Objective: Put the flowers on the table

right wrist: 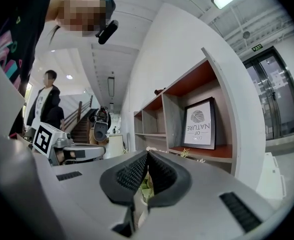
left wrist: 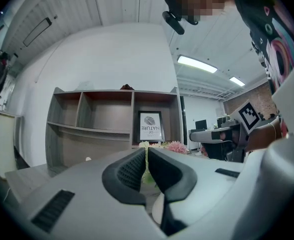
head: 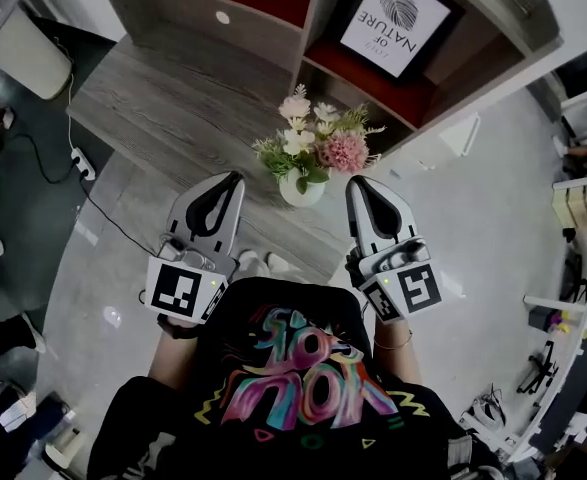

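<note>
A bunch of pink and cream flowers (head: pixel 318 143) stands upright in a small white vase (head: pixel 301 190) near the front edge of the grey wooden table (head: pixel 163 98). My left gripper (head: pixel 235 178) hangs just left of the vase, its jaws shut with nothing between them. To the right of the vase, my right gripper (head: pixel 356 183) is also shut and empty. In the left gripper view, the flowers (left wrist: pixel 176 146) show just past the closed left gripper (left wrist: pixel 147 151). In the right gripper view, leaves (right wrist: pixel 145 184) peek below the shut right gripper (right wrist: pixel 148 155).
A shelf unit behind the table holds a framed print (head: pixel 395 20). A power strip with a cable (head: pixel 81 163) lies on the floor at the left. A person (right wrist: pixel 46 101) stands far off in the right gripper view. Desks and clutter (head: pixel 573 268) line the right side.
</note>
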Available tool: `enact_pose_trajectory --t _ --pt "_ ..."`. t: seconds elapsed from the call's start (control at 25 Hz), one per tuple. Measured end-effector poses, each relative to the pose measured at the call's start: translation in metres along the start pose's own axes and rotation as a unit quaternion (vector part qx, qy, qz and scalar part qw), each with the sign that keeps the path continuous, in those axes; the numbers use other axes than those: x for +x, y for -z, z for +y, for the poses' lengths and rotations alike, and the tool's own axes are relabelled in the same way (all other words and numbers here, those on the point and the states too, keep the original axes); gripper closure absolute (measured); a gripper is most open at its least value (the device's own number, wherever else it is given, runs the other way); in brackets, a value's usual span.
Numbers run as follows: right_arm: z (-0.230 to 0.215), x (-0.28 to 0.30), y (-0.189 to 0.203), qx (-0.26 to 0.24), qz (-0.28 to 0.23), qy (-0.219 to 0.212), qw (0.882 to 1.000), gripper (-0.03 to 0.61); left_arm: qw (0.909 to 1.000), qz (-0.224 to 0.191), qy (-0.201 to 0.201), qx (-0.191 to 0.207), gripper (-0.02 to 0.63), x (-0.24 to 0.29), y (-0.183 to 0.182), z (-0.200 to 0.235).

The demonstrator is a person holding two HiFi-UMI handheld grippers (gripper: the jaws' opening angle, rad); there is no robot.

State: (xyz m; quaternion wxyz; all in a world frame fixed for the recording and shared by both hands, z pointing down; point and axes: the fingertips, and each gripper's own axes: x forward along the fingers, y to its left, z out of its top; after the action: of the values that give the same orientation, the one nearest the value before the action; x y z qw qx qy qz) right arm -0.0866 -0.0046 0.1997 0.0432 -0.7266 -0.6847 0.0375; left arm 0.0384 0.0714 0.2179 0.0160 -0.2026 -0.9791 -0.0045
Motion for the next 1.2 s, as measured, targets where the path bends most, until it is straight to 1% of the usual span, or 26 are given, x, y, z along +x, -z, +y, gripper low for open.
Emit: enact_pose_trajectory --t 0.08,0.2,0.4,0.6,0.84,1.0,1.2 --pt "-0.002 0.000 0.003 -0.003 0.008 0.003 1.000 0.563 1.0000 0.002 0.001 -0.002 0.580 0.000 0.001 0.000" --pt "0.000 0.004 0.000 0.011 -0.002 0.002 1.000 0.563 1.0000 0.005 0.002 -0.003 0.580 0.000 0.002 0.002" --pt "0.000 0.005 0.002 0.008 0.001 0.008 1.000 0.563 0.9999 0.006 0.006 -0.005 0.580 0.000 0.004 0.004" --pt "-0.005 0.004 0.011 -0.012 0.022 0.019 0.999 0.563 0.9999 0.007 0.008 -0.005 0.580 0.002 0.005 0.007" --pt "-0.001 0.011 0.001 0.006 -0.001 0.009 1.000 0.563 0.9999 0.009 0.007 -0.004 0.580 0.003 0.006 0.010" --pt "-0.004 0.010 0.008 -0.017 0.019 0.018 1.000 0.563 0.9999 0.010 0.006 -0.003 0.580 0.004 0.006 0.012" --pt "-0.005 0.012 0.010 -0.019 0.023 0.017 0.999 0.563 0.9999 0.011 0.005 -0.004 0.580 0.006 0.007 0.014"
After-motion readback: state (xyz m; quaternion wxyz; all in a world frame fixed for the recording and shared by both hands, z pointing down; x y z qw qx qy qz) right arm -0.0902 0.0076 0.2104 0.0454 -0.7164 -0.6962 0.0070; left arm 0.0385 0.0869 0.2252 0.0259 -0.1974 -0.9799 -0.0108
